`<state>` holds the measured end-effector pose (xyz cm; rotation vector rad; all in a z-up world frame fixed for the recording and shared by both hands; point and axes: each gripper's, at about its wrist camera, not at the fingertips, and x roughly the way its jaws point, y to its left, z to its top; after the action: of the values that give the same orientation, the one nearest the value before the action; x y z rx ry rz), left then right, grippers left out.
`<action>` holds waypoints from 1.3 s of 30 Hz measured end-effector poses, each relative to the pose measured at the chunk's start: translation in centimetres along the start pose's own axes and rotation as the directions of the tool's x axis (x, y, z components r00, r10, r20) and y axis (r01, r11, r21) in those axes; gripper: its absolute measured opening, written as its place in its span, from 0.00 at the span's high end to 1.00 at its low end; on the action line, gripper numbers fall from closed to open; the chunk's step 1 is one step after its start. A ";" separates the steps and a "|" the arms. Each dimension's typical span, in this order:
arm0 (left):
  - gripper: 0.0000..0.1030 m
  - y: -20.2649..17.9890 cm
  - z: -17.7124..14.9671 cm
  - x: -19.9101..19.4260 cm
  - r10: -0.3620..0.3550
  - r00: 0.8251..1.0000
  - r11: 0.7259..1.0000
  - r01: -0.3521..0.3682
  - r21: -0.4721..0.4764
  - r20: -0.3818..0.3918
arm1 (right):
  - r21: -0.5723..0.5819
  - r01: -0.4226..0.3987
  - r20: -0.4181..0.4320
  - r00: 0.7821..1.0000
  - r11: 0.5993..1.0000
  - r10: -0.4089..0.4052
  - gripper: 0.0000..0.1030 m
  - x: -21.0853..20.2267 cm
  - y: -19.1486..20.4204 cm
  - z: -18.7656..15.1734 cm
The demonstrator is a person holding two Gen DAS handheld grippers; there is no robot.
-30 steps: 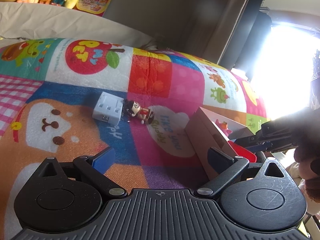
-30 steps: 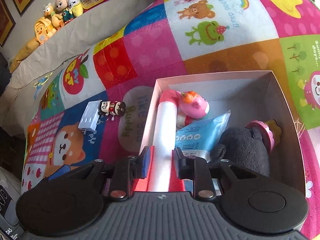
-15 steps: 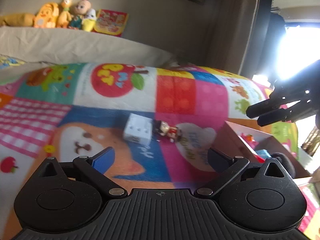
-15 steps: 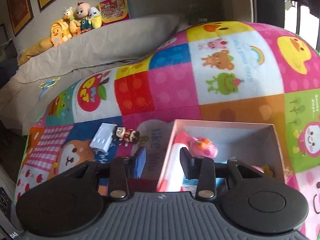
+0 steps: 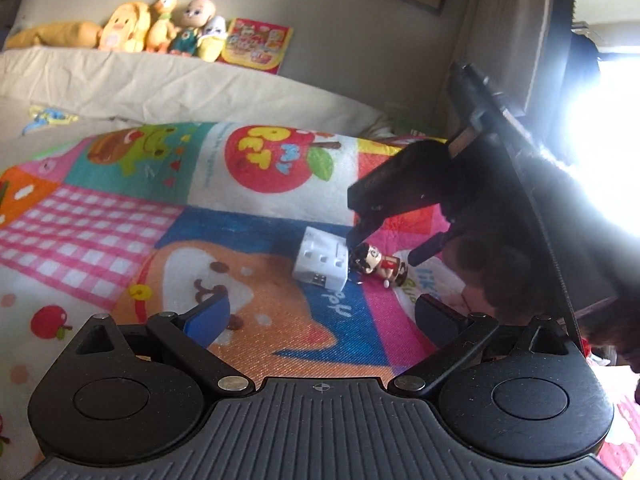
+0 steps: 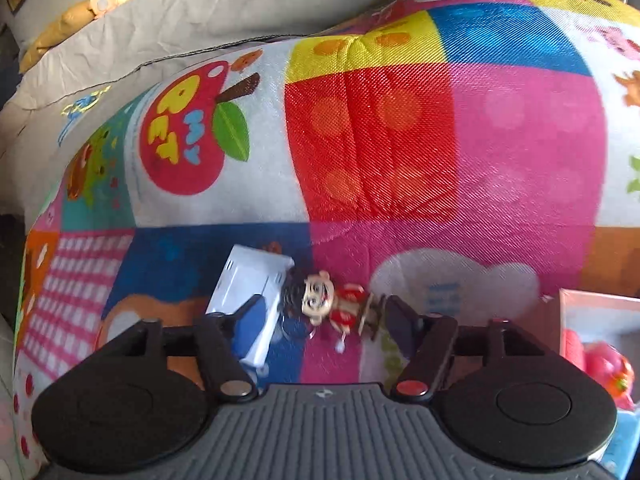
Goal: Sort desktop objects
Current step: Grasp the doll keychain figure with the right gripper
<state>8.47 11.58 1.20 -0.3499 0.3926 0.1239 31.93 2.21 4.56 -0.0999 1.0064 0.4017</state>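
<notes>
**Right gripper positioned over figurine; left gripper idle**

1. Right gripper [image 6: 322, 312]: Your right gripper points steeply down at the patchwork play mat [image 6: 400, 140]. Its jaws are opening. The small figurine [image 6: 332, 304], dark-haired with a red body, lies on its side on the mat between the two fingers, but neither pad presses on it. In the right wrist view the left finger overlaps the white power adapter [image 6: 248, 284]; whether it touches the adapter cannot be determined.

2. Left gripper [image 5: 320, 316]: Your left gripper hangs low over the mat with its jaws spread wide. Nothing sits between the blue pads [image 5: 208, 318]. In this view the right gripper [image 5: 384, 240] comes down from the upper right, one fingertip at the figurine's head.

3. Task items: The white power adapter [image 5: 320, 262] rests on the blue panel of the mat [image 5: 120, 220]. The figurine [image 5: 378, 266] lies just beside the adapter, on its right, head towards it. The two appear to touch.

4. Container: The pink box [image 6: 596, 320] sits at the right edge of the right wrist view, well apart from the figurine. A pink toy [image 6: 608, 372] lies inside it.

5. Background: Plush toys [image 5: 160, 34] line the ledge behind the mat.
</notes>
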 end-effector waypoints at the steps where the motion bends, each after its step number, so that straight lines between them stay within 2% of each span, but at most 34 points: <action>1: 0.01 0.2 0.0 0.0 -0.001 1.000 1.000 0.001 -0.011 -0.005 | -0.011 0.022 0.000 1.000 1.000 -0.022 0.31 0.5 0.1 0.1; 2: 0.01 0.4 0.1 0.1 -0.003 1.000 1.000 0.003 -0.023 -0.007 | -0.016 0.033 -0.007 0.999 0.999 -0.033 0.33 0.8 0.1 0.1; 3: 0.01 0.5 0.1 0.0 -0.006 1.000 1.000 0.006 -0.030 -0.008 | -0.014 0.025 -0.019 0.999 1.000 -0.025 0.40 0.9 -0.1 0.0; 6: 0.01 0.5 0.0 -0.1 -0.012 1.000 1.000 0.012 -0.028 -0.006 | -0.022 -0.005 -0.006 1.000 1.000 0.005 0.42 -0.8 -0.8 -0.7; 8: 0.01 0.4 0.0 -0.1 -0.013 1.000 1.000 0.013 -0.025 -0.004 | -0.038 -0.024 0.024 0.999 0.999 0.025 0.42 -3.3 -1.4 -1.8; 10: 0.01 0.5 0.0 -0.1 -0.014 1.000 0.999 0.014 -0.030 -0.005 | -0.063 -0.085 0.059 0.994 0.994 0.088 0.42 -7.0 -2.4 -3.8; 14: 0.01 0.6 0.0 0.0 -0.011 1.000 0.999 0.011 -0.035 -0.010 | -0.145 -0.187 0.095 0.975 0.972 0.202 0.42 -14.6 -4.7 -10.3; 17: 0.01 0.2 -0.1 0.0 -0.004 1.000 1.000 0.004 -0.017 -0.008 | -0.169 -0.210 0.087 0.970 0.963 0.227 0.42 -18.9 -7.0 -15.7; 19: 0.01 -0.1 -0.1 0.1 0.003 1.000 1.000 -0.003 -0.001 -0.013 | -0.141 -0.211 0.077 0.972 0.967 0.223 0.42 -20.5 -8.8 -18.7; 22: 0.01 -0.6 -0.2 0.1 0.025 1.000 0.999 -0.025 0.027 -0.011 | -0.079 -0.161 0.103 0.980 0.984 0.169 0.42 -21.4 -11.1 -21.7; 24: 0.01 -1.0 -0.2 0.2 0.033 0.999 0.998 -0.032 0.053 -0.013 | -0.071 -0.045 0.181 0.982 0.996 0.057 0.41 -21.5 -12.1 -22.9; 25: 0.01 -1.2 -0.2 0.3 0.034 0.999 0.997 -0.033 0.068 -0.020 | -0.057 0.006 0.225 0.974 0.998 0.007 0.39 -21.4 -12.4 -23.4; 27: 0.01 -1.7 0.0 0.7 0.028 0.998 0.994 -0.022 0.105 -0.050 | -0.014 0.029 0.288 0.957 0.999 -0.024 0.33 -21.5 -13.1 -24.5; 29: 0.01 -2.3 0.5 1.4 0.032 0.997 0.987 -0.021 0.156 -0.068 | 0.039 0.042 0.369 0.928 0.998 -0.054 0.32 -21.6 -13.5 -26.0; 31: 0.02 -3.1 1.2 2.4 0.051 0.997 0.974 -0.036 0.224 -0.060 | 0.100 0.056 0.442 0.892 0.993 -0.095 0.26 -21.4 -13.8 -27.3; 32: 0.06 -3.6 1.8 3.1 0.065 0.996 0.965 -0.048 0.259 -0.058 | 0.120 0.055 0.463 0.880 0.991 -0.105 0.25 -21.1 -14.0 -27.8; 33: 0.12 -4.0 2.3 4.1 0.081 0.995 0.957 -0.059 0.282 -0.066 | 0.134 0.047 0.475 0.874 0.990 -0.105 0.22 -21.0 -14.5 -28.4; 35: 0.11 -4.4 3.0 6.5 0.111 0.989 0.952 -0.078 0.297 -0.095 | 0.157 0.030 0.494 0.863 0.987 -0.105 0.21 -20.7 -15.3 -29.2; 39: 0.09 -4.7 3.6 11.3 0.156 0.976 0.949 -0.105 0.297 -0.154 | 0.220 0.017 0.523 0.842 0.975 -0.132 0.12 -20.0 -17.0 -30.3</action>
<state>20.97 9.08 1.24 -0.0465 0.6020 0.1643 4.64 -27.08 3.32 0.1581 0.4798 0.2278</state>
